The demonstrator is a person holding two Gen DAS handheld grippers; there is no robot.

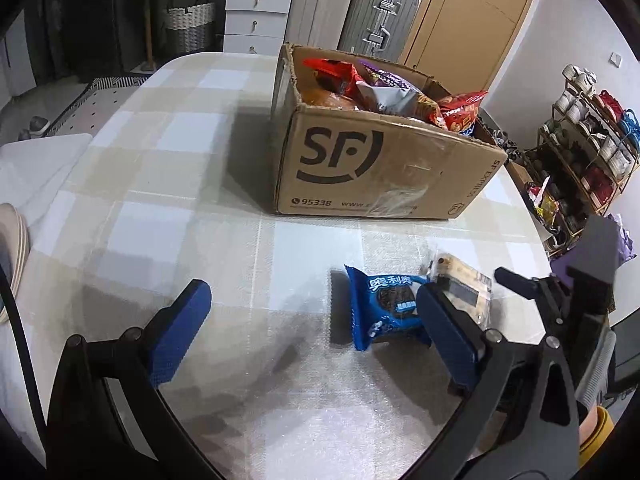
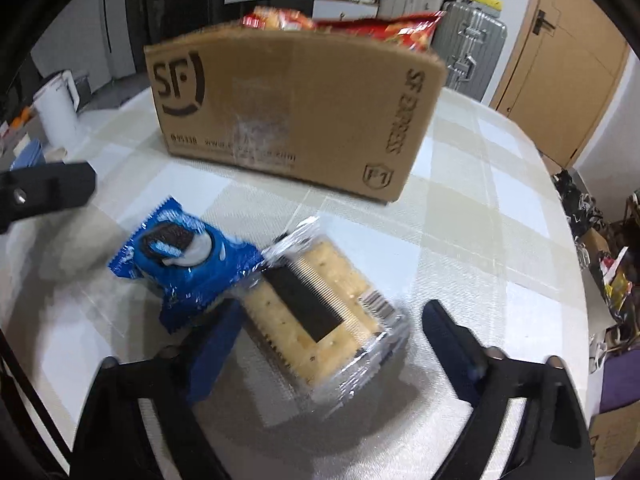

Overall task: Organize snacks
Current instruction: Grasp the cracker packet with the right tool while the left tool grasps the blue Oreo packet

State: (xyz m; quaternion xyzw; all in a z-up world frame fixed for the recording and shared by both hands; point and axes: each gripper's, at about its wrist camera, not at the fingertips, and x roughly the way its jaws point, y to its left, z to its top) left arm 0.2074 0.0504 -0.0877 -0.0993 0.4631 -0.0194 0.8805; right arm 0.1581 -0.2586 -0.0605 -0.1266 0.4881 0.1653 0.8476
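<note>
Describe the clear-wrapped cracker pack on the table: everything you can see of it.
The cracker pack is a flat rectangular stack of pale, dotted crackers in clear crinkly film, with a black label on top and a barcode at one end. It lies flat on the checked tablecloth, in front of the cardboard box. Its left end touches the blue cookie packet. The right gripper straddles it, jaws open; contact with the pads is unclear.
</note>
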